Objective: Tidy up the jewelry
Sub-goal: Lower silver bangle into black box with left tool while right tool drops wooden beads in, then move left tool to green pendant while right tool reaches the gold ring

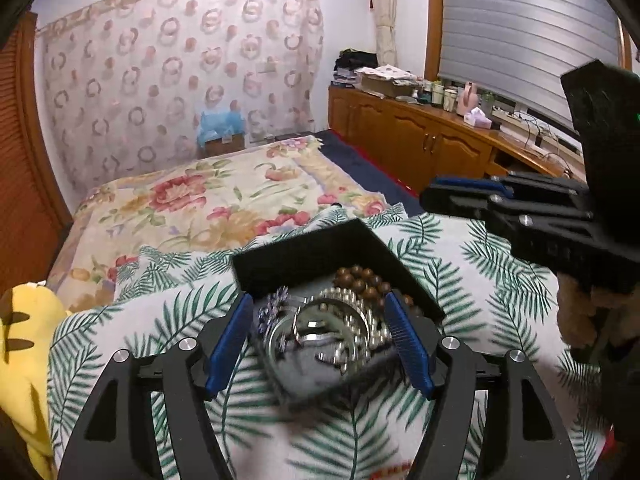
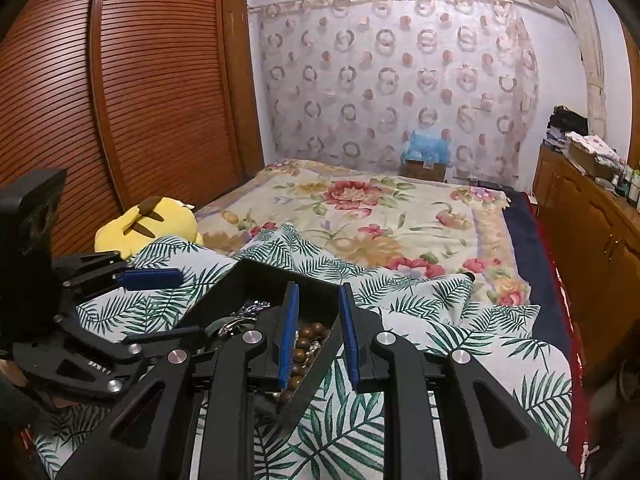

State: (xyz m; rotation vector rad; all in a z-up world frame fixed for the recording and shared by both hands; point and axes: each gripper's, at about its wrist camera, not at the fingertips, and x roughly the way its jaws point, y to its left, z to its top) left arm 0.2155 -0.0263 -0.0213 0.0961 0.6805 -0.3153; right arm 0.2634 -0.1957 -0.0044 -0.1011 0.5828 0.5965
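Note:
A black open jewelry box (image 1: pixel 304 256) lies on a leaf-print pillow (image 1: pixel 440 248). It holds a brown wooden bead bracelet (image 1: pixel 362 278), a silver bead bracelet (image 1: pixel 360 312), a silver bangle (image 1: pixel 316 332) and a purple crystal piece (image 1: pixel 274 304). My left gripper (image 1: pixel 320 340) is open, its blue pads on either side of the jewelry above the box. My right gripper (image 2: pixel 318 336) is open a little, straddling the box's right wall (image 2: pixel 320 356). The wooden beads (image 2: pixel 306 346) show beside its left pad. The right gripper also shows in the left wrist view (image 1: pixel 472 192).
The pillow lies on a bed with a floral blanket (image 2: pixel 360 216). A yellow plush toy (image 2: pixel 154 226) sits at the pillow's left. A wooden wardrobe (image 2: pixel 120 100) stands left; a wooden cabinet (image 1: pixel 420 136) with clutter runs along the right.

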